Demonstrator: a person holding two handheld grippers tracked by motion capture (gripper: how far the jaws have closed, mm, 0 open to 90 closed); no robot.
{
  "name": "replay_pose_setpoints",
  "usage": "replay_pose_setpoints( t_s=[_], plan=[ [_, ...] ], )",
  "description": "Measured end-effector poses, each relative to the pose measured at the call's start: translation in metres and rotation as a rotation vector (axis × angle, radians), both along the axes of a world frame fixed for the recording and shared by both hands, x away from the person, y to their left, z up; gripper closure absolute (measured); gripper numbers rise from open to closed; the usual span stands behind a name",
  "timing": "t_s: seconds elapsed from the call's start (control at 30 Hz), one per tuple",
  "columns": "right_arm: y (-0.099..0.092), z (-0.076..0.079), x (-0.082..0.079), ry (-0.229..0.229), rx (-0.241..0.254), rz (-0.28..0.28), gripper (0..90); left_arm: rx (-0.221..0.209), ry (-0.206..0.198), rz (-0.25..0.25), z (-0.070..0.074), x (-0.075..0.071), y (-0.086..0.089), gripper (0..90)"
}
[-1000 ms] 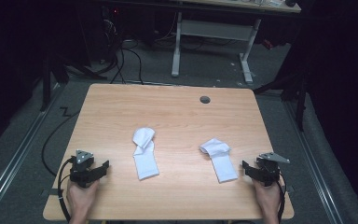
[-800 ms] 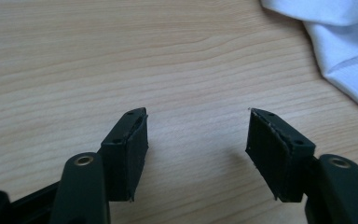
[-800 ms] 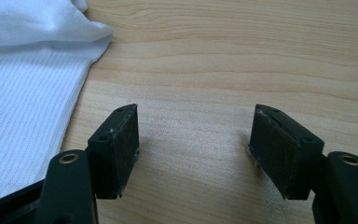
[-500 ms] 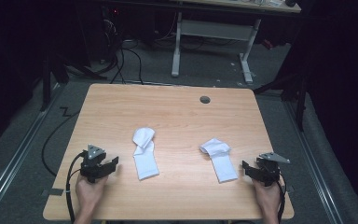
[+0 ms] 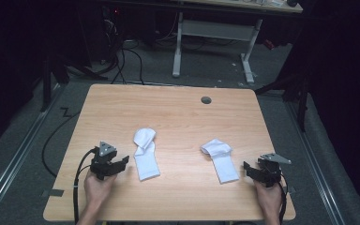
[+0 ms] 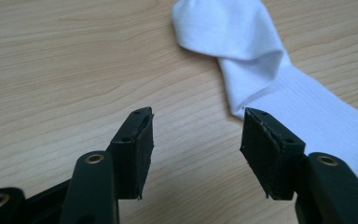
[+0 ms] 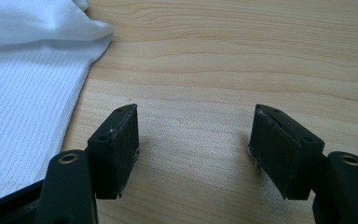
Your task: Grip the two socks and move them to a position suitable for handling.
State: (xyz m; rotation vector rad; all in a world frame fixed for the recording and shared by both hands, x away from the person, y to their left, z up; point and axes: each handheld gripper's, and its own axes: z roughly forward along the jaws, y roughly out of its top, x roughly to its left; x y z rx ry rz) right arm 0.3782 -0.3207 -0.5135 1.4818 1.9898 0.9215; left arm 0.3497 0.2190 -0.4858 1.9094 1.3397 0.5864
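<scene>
— How did the left sock (image 5: 145,153) look?
— White, ribbed, its far end folded over, lying on the surface (image 5: 178,112) just right of the left claw (image 5: 120,162).
— And that claw?
— Parted, having just narrowed, gripping nothing.

Wooden table (image 5: 178,117), desk frame (image 5: 211,33) behind, floor cables (image 5: 122,61)

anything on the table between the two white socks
No. In the high view, only bare wood of the table lies between the left sock and the right sock; they lie apart, with nothing in the gap.
</scene>
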Motion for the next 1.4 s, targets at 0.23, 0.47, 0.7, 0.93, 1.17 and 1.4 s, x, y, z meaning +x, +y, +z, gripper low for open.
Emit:
replay_pose_setpoints(
  t_s=[0.23,0.47,0.7,0.93,1.17,1.4],
  plan=[
    [0.000,0.000,0.000,0.000,-0.002,0.001,32.7,0.020,0.002,-0.051,0.004,0.008,-0.016,44.5],
    [0.000,0.000,0.000,0.000,-0.001,0.000,32.7,0.063,0.003,-0.111,0.007,0.018,-0.037,44.8],
    [0.000,0.000,0.000,0.000,-0.003,0.001,32.7,0.094,0.014,-0.144,0.006,0.028,-0.052,44.7],
    [0.000,0.000,0.000,0.000,-0.004,0.002,32.7,0.101,0.018,-0.148,0.006,0.038,-0.063,44.7],
    [0.001,0.000,0.000,-0.002,-0.010,0.003,32.7,0.128,0.036,-0.154,0.002,0.048,-0.070,45.6],
    [0.001,0.000,0.000,-0.002,-0.011,0.004,32.7,0.156,0.062,-0.168,-0.004,0.052,-0.071,50.0]
  ],
)
